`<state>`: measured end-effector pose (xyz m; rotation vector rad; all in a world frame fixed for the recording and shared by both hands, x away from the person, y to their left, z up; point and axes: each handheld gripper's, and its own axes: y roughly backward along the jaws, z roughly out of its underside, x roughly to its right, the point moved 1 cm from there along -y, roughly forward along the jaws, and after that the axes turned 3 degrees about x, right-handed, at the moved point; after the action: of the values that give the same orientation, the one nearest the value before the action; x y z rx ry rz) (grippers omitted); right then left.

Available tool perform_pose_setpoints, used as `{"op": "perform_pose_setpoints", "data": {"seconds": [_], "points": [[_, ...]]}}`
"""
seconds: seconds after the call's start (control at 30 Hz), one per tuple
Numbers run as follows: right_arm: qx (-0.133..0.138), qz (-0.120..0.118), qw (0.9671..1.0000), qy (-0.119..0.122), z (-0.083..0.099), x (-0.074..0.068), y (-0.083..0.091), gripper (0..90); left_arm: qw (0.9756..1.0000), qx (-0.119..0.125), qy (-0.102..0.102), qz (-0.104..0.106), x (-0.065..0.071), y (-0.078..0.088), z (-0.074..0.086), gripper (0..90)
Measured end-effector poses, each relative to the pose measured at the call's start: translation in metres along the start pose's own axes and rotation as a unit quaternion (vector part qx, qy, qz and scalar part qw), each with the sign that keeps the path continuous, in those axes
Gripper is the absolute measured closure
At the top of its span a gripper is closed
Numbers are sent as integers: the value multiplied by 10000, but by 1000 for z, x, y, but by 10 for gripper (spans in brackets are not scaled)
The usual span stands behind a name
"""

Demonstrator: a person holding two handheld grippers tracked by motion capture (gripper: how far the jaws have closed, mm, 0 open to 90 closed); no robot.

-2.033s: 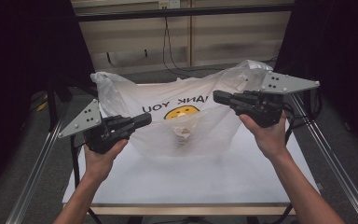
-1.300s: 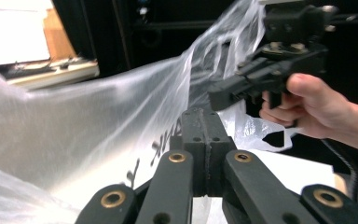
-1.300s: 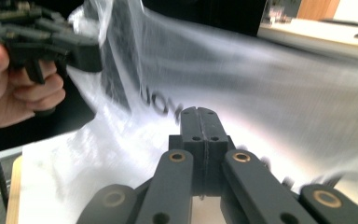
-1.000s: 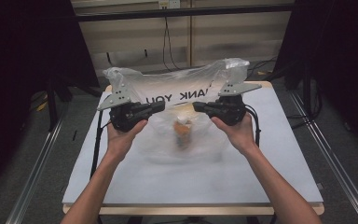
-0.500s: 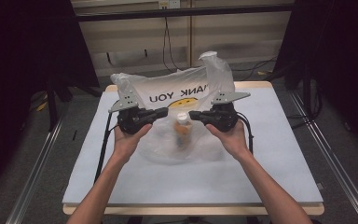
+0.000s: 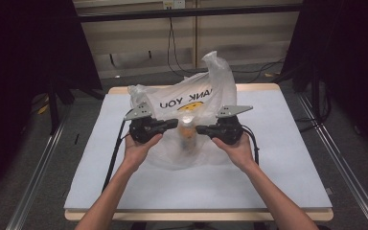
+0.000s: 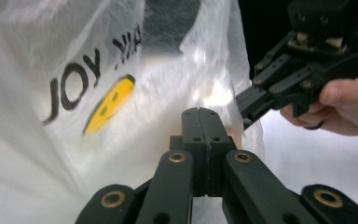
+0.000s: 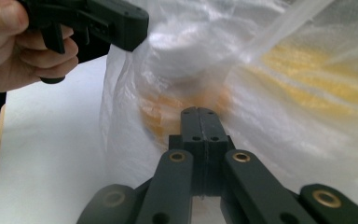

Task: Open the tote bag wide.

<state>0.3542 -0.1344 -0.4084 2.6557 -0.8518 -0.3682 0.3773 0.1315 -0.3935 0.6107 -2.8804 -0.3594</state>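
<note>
A thin white plastic bag (image 6: 172, 98) printed with "THANK YOU" and a yellow smiley rests on the white table mat (image 6: 287, 158). One handle sticks up at its back right. Inside stands an orange bottle (image 6: 188, 135) with a white lid, seen through the film as the bottle (image 8: 168, 109). My left gripper (image 6: 175, 124) and right gripper (image 6: 199, 129) point at each other across the bag's front, either side of the bottle. Both are shut, pinching the bag's film. The left gripper's (image 7: 204, 111) jaws press together against the bag (image 7: 98, 93), and so do the right gripper's (image 8: 200, 111).
The mat lies on a wooden-edged table with metal rails (image 6: 33, 177) along both sides. Black curtains and cables (image 6: 177, 52) hang behind. A cable trails from each gripper over the mat beside the forearms.
Both grippers came inward and down with the bag. It was stretched wide and high between them; now it slumps on the mat with the bottle standing inside.
</note>
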Motion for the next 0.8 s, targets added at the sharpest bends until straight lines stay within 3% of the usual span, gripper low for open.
{"op": "perform_pose_setpoints", "data": {"seconds": [0.1, 0.2, 0.4, 0.47, 0.7, 0.8], "points": [[-86, 63, 9999, -41, 8, 3, 0, 900, 9998, -169, -23, 69, 1, -6, 9, 900], [-292, 154, 9994, -74, 19, 9, -5, 900, 9998, -175, 74, 45, 0, -6, 15, 900], [-454, 163, 9987, -176, 34, 12, -21, 900, 9981, -603, -41, -112, -4, -4, 32, 900], [-603, 175, 9979, -160, 40, 12, -25, 900, 9979, -646, 34, -79, -6, -6, 38, 900], [-901, 211, 9956, -162, 55, 16, -36, 900, 9936, -1130, 48, -69, -9, -24, 63, 900], [-1125, 297, 9931, -123, 62, 18, -41, 900, 9916, -1276, 216, -45, -13, -28, 74, 900]]}}
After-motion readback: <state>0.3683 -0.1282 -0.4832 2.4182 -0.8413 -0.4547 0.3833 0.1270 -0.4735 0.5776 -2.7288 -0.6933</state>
